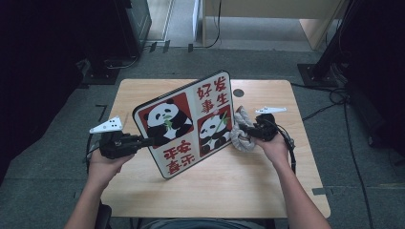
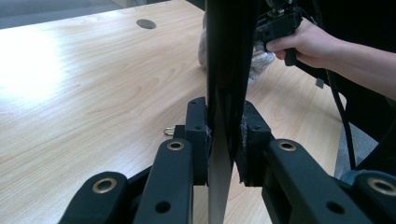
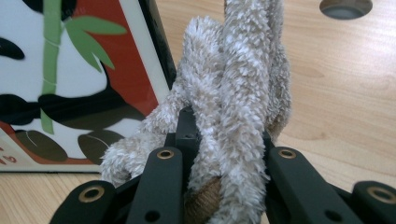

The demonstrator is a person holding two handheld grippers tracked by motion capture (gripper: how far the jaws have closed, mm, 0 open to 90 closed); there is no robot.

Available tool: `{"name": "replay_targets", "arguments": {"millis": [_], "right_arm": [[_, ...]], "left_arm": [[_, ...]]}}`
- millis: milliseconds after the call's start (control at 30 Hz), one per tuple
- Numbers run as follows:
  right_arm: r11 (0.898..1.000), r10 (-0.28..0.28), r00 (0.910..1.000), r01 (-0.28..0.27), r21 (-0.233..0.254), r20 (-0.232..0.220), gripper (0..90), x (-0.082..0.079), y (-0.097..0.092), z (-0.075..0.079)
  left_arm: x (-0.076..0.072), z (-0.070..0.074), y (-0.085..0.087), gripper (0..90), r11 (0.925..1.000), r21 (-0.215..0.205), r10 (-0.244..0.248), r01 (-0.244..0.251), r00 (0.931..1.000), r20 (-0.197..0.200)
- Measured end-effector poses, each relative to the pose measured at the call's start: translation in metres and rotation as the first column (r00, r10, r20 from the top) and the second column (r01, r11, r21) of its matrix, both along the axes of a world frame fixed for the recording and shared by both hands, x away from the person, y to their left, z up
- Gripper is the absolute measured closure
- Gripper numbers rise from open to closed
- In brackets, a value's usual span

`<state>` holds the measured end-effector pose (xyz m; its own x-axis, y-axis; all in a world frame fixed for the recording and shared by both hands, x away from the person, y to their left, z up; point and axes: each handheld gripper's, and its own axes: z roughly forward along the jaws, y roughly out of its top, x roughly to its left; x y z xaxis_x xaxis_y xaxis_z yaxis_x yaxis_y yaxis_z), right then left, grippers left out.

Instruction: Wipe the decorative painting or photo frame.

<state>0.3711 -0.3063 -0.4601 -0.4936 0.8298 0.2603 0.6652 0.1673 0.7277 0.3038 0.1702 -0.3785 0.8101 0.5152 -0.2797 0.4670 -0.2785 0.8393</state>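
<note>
Left gripper [image 1: 152,140] clamps the left edge of the square panda-printed board [image 1: 188,121] (tilted above the light wooden table [image 1: 267,181]), while right gripper [image 1: 240,129] pinches a fluffy beige cloth [image 1: 241,138] against the board's right edge.

Board [image 1: 188,124]: red & white squares w/ black-white pandas, green bamboo, red script, black rim. Cloth [image 3: 233,93] fluffy beige-grey. Table [image 1: 248,181] light wood grain.

A light wooden table [image 1: 267,191] stands on grey carpet. A round grommet hole [image 1: 238,92] sits toward one o'clock.
</note>
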Motion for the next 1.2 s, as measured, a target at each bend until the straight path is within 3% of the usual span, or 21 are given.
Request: {"name": "replay_targets", "arguments": {"millis": [233,433,900,1200], "right_arm": [[1.0,0.004,0.9998,-0.004,-0.006,-0.022,74.6,-0.002,-0.002,-0.008],[1.0,0.007,0.9999,-0.007,-0.014,-0.009,74.4,-0.004,-0.003,-0.01],[0.999,-0.034,0.9983,0.035,-0.02,0.046,74.4,-0.007,-0.017,0.007],[0.996,-0.086,0.9939,0.088,-0.02,0.069,74.3,-0.007,-0.036,0.014]], "left_arm": [[0.0,0.0,0.0,78.2,1.0,-0.003,0.001,-0.001,1.0,0.001],[-0.001,0.0,0.0,78.2,1.0,-0.002,0.001,-0.001,1.0,0.0],[0.0,0.0,0.002,76.1,0.9999,-0.002,0.011,-0.011,0.9999,-0.004],[-0.001,0.0,0.002,75.3,0.9999,0.005,0.014,-0.014,0.9999,-0.004]]}}
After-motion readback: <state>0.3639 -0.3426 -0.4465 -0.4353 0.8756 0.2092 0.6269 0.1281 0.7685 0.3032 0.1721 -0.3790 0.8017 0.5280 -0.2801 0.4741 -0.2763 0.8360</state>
